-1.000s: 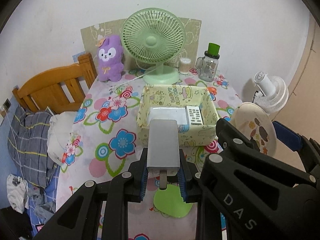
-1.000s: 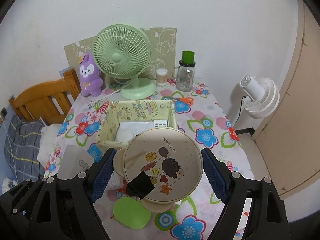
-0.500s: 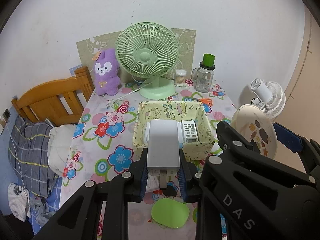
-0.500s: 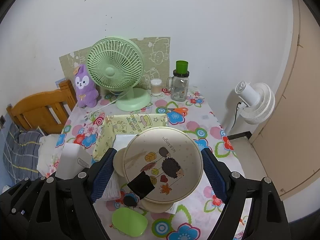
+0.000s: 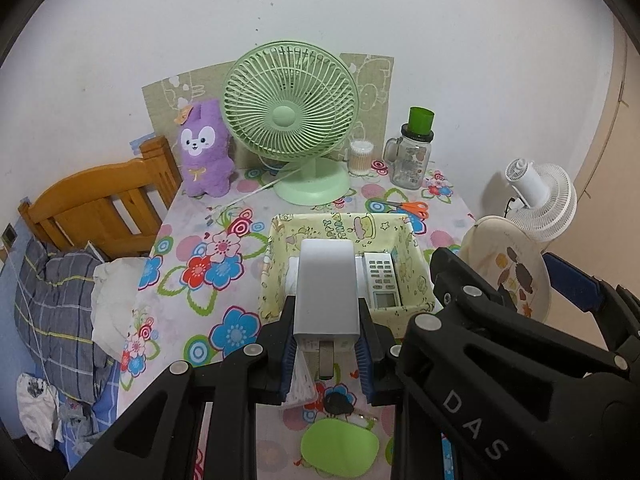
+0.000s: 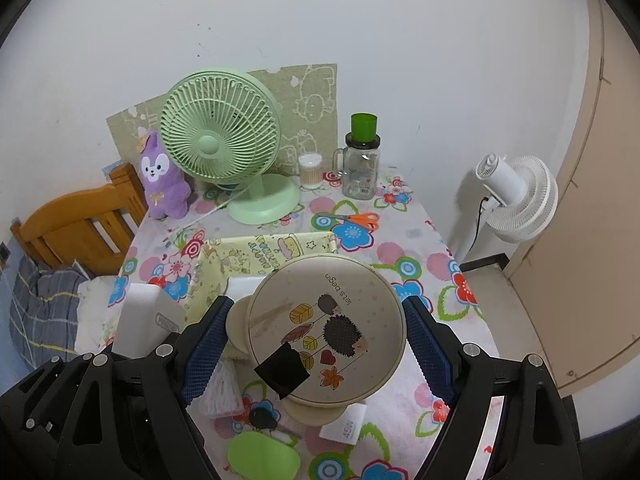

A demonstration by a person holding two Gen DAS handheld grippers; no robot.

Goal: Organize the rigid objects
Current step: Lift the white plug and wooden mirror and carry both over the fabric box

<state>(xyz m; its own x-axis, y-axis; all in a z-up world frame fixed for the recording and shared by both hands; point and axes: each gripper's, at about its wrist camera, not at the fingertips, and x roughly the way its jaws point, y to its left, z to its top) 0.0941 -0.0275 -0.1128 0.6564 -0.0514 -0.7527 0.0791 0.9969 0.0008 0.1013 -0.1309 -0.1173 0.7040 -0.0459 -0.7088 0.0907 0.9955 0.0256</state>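
Yellow cartoon-printed fabric storage box (image 5: 280,276), open-topped on the floral tabletop (image 5: 192,240), lies straight ahead of and below both tools; I judge it the target for both held objects. Largest first: the round cream mirror with hedgehog print (image 6: 324,332) sits between the spread blue pads of my right tool (image 6: 316,344), which appear to clamp its rim, its face tilted up and covering the box's right half. My left tool (image 5: 326,344) pinches the white rectangular power adapter (image 5: 326,288), long axis pointing forward into the box; this tool looks nearer the opening. Inside, a white remote control (image 5: 382,280) lies lengthwise along the right wall, beside a flat white item. Behind stand a green desk fan (image 5: 290,116), a purple plush rabbit (image 5: 204,152) and a glass mug jar (image 5: 412,156). Orange-handled scissors (image 6: 356,218) lie beyond the box. Nearest me lie a green oval case (image 5: 340,448) and a black key (image 5: 338,404).
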